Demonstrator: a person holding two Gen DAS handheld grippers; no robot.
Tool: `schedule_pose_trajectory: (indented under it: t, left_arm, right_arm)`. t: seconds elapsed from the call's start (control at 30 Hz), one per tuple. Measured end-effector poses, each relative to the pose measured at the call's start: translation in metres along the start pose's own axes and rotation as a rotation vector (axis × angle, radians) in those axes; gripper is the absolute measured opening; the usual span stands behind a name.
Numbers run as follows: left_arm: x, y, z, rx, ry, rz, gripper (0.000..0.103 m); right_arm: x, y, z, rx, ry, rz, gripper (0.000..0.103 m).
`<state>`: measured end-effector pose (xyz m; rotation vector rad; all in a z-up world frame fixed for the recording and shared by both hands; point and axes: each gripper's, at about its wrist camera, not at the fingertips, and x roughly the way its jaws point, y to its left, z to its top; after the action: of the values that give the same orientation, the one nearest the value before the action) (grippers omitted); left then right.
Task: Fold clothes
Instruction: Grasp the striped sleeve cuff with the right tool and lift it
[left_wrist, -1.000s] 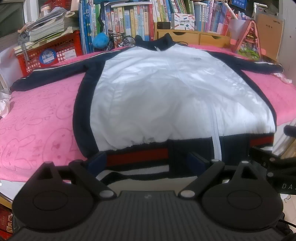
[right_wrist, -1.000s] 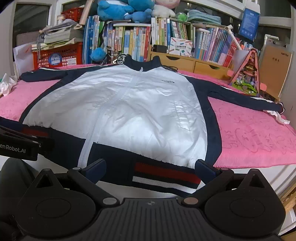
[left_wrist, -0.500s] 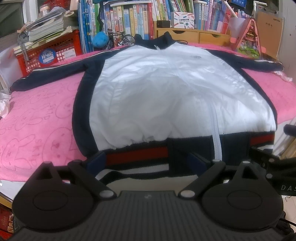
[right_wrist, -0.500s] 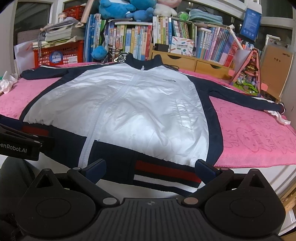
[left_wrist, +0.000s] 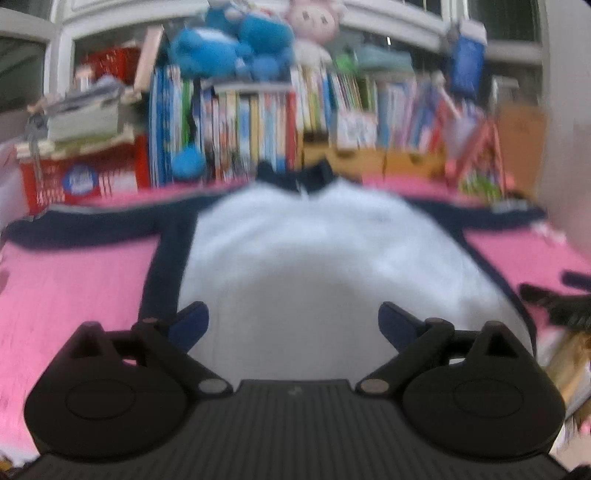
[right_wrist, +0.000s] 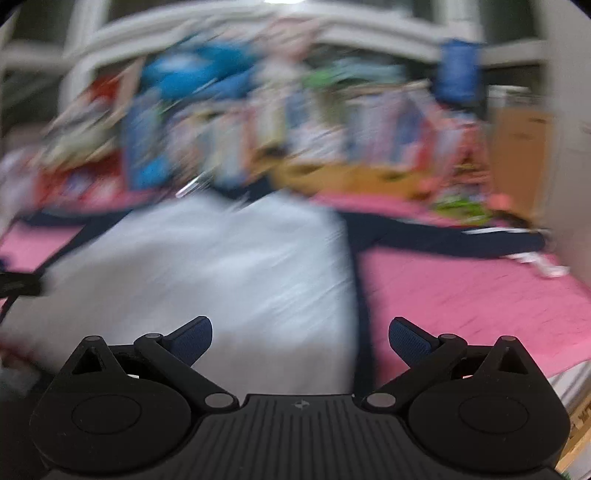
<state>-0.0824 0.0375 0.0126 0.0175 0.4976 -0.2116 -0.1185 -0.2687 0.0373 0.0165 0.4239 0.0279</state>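
Both claws are spread wide with nothing between their blue pads, and both views are smeared with blur. The left claw (left_wrist: 293, 319) hangs over the near part of the jacket (left_wrist: 314, 266), its two tips framing the white front panel; I cannot tell whether the pads touch the cloth. The jacket lies flat, front up, on the pink towel (left_wrist: 70, 280) that covers the desk, its navy collar (left_wrist: 295, 175) toward the far edge by the row of books (left_wrist: 251, 125) and its navy sleeves stretched out toward the left and right edges. The right claw (right_wrist: 300, 338) sits over the jacket's right side: its left tip is above the white panel (right_wrist: 207, 266), its right tip above the pink towel (right_wrist: 472, 295), and the navy side band (right_wrist: 364, 332) runs between them. The right sleeve (right_wrist: 443, 236) reaches away toward the far right corner. A red basket (left_wrist: 85, 177) stands at the far left corner, with blue plush toys (left_wrist: 229, 48) on top of the books.
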Motion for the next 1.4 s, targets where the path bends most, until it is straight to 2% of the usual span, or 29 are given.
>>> schedule_pose_trajectory:
  t: [0.1, 0.27, 0.4, 0.57, 0.63, 0.8, 0.87, 0.9, 1.0, 1.03, 1.13, 1.2, 1.3, 1.4]
  left_arm:
    - [0.031, 0.011, 0.017, -0.033, 0.007, 0.035, 0.1]
    - [0.079, 0.046, 0.025, -0.201, 0.001, 0.056, 0.1]
    - [0.104, 0.061, 0.024, -0.207, -0.002, 0.098, 0.1]
    - [0.124, 0.063, 0.016, -0.191, 0.069, 0.094, 0.1]
    - [0.129, 0.06, 0.016, -0.171, 0.093, 0.103, 0.1]
    - [0.14, 0.054, 0.015, -0.118, 0.152, 0.123, 0.103]
    - [0.145, 0.051, 0.015, -0.097, 0.176, 0.132, 0.103]
    - [0.147, 0.05, 0.015, -0.087, 0.188, 0.136, 0.103]
    - [0.153, 0.047, 0.015, -0.061, 0.216, 0.145, 0.103]
    - [0.153, 0.047, 0.014, -0.061, 0.216, 0.145, 0.103]
    - [0.154, 0.048, 0.014, -0.061, 0.216, 0.143, 0.103]
    - [0.155, 0.049, 0.014, -0.061, 0.216, 0.143, 0.103]
    - [0.155, 0.049, 0.014, -0.063, 0.215, 0.14, 0.103]
    - [0.155, 0.05, 0.015, -0.069, 0.212, 0.137, 0.103]
  right_arm:
    - [0.025, -0.071, 0.024, 0.19, -0.061, -0.065, 0.103]
    - [0.077, -0.198, 0.054, 0.466, -0.131, -0.156, 0.1]
    - [0.131, -0.265, 0.072, 0.573, -0.127, -0.206, 0.095]
    - [0.2, -0.342, 0.09, 0.711, -0.128, -0.308, 0.093]
    - [0.223, -0.364, 0.093, 0.724, -0.108, -0.349, 0.093]
    - [0.284, -0.397, 0.101, 0.666, 0.01, -0.47, 0.093]
    - [0.306, -0.405, 0.103, 0.658, 0.063, -0.5, 0.079]
    - [0.314, -0.407, 0.103, 0.656, 0.082, -0.499, 0.064]
    - [0.323, -0.405, 0.106, 0.672, 0.08, -0.448, 0.033]
    - [0.321, -0.4, 0.109, 0.678, 0.063, -0.439, 0.029]
    - [0.297, -0.363, 0.125, 0.56, -0.058, -0.448, 0.023]
    - [0.273, -0.328, 0.135, 0.516, -0.151, -0.401, 0.022]
    - [0.245, -0.259, 0.156, 0.454, -0.234, -0.237, 0.022]
    - [0.241, -0.155, 0.185, 0.278, -0.241, -0.029, 0.022]
